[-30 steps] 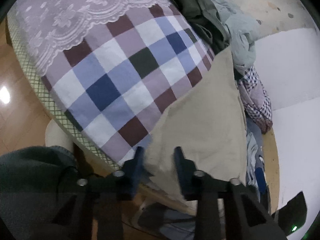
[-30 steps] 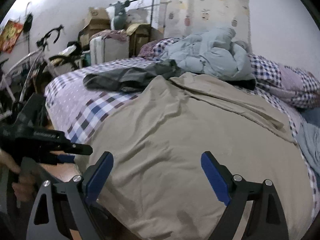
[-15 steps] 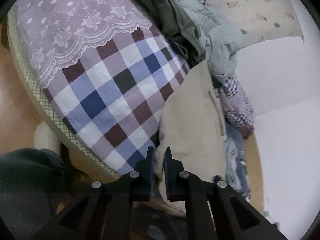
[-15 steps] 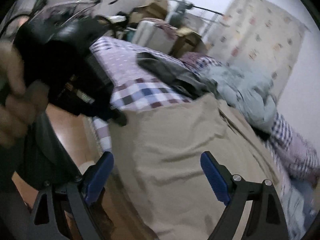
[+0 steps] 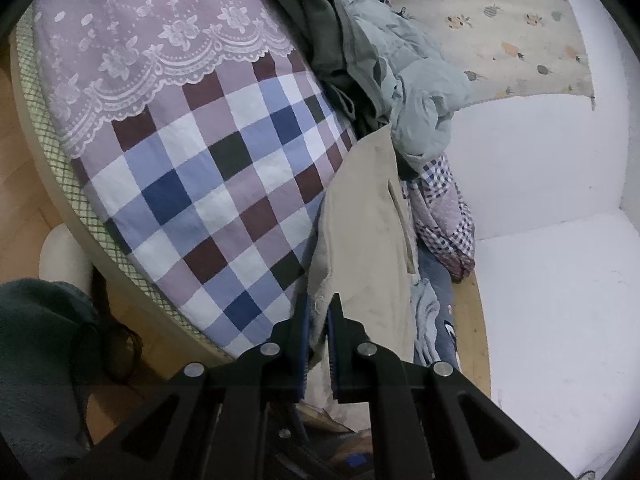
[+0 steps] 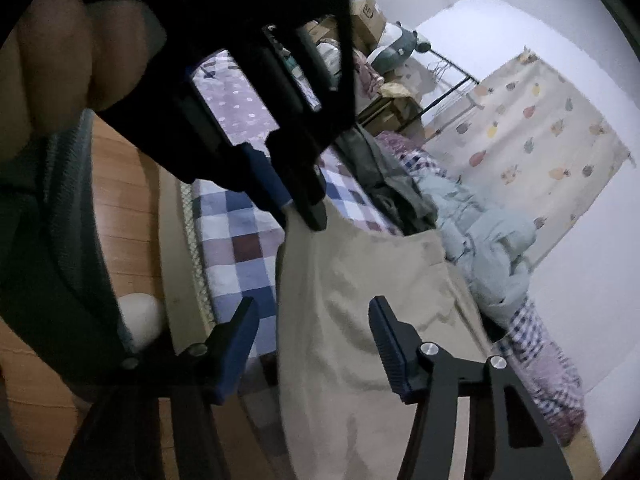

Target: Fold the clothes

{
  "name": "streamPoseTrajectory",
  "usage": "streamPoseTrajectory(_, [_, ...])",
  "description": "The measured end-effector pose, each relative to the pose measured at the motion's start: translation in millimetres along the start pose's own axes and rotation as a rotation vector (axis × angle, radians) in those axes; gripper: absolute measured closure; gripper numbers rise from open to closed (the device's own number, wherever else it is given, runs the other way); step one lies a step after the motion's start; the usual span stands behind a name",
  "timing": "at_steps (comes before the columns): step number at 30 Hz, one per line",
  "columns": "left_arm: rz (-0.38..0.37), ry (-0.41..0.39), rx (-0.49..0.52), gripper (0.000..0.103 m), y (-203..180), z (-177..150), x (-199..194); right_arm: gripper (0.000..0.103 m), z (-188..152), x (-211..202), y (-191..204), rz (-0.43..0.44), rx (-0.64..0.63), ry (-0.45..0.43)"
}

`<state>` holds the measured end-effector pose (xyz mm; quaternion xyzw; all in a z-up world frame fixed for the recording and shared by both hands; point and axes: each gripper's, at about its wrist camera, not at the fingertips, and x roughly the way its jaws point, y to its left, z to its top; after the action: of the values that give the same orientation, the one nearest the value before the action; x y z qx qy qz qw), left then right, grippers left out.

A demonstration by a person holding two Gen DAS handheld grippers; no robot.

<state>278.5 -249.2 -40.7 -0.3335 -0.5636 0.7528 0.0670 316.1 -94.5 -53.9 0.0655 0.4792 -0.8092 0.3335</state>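
The left gripper is clamped on the edge of the beige cloth garment, draped over the checked bedspread. Only the right wrist view shows the right gripper: its jaws, just closing, straddle the garment's hanging edge without pressing it. Beyond lies a pale blue padded jacket.

Beige trousers; blue, maroon and white checked bedsheet.

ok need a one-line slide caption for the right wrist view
Left gripper pinches the beige garment's corner over the checked bed as the open, closing right gripper straddles its edge.
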Motion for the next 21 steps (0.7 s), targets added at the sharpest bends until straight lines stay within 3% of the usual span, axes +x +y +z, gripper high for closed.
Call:
streamPoseTrajectory(5, [-0.023,0.010,-0.011,0.096,1.8,0.0,-1.2,0.061,2.8,5.9,10.0,-0.046,-0.058,-0.007])
streamPoseTrajectory(7, [-0.019,0.009,-0.018,0.096,3.8,0.6,-0.9,0.083,4.0,9.3,11.5,-0.061,-0.069,-0.002])
streamPoseTrajectory(9, [-0.021,0.008,-0.029,0.096,5.5,0.6,-0.5,0.094,4.5,11.4,8.7,-0.061,-0.056,0.006])
streamPoseTrajectory(12, [-0.039,0.005,-0.049,0.094,7.6,0.7,-0.1,0.099,6.4,13.2,-1.4,-0.047,-0.012,0.010])
streamPoseTrajectory(13, [-0.044,0.007,-0.055,0.090,7.9,0.6,0.7,0.099,7.6,12.9,-5.8,-0.037,0.009,0.011])
streamPoseTrajectory(15, [-0.046,0.017,-0.065,0.062,7.9,-0.8,3.6,0.100,9.8,12.3,-15.4,-0.015,0.055,0.014])
streamPoseTrajectory(17, [-0.076,0.026,-0.076,0.049,7.8,-2.8,5.7,0.100,11.6,11.9,-23.6,0.007,0.098,0.018])
streamPoseTrajectory(21, [-0.114,0.016,-0.079,0.040,4.2,-5.8,8.0,0.100,14.4,10.7,-35.9,0.025,0.160,0.025])
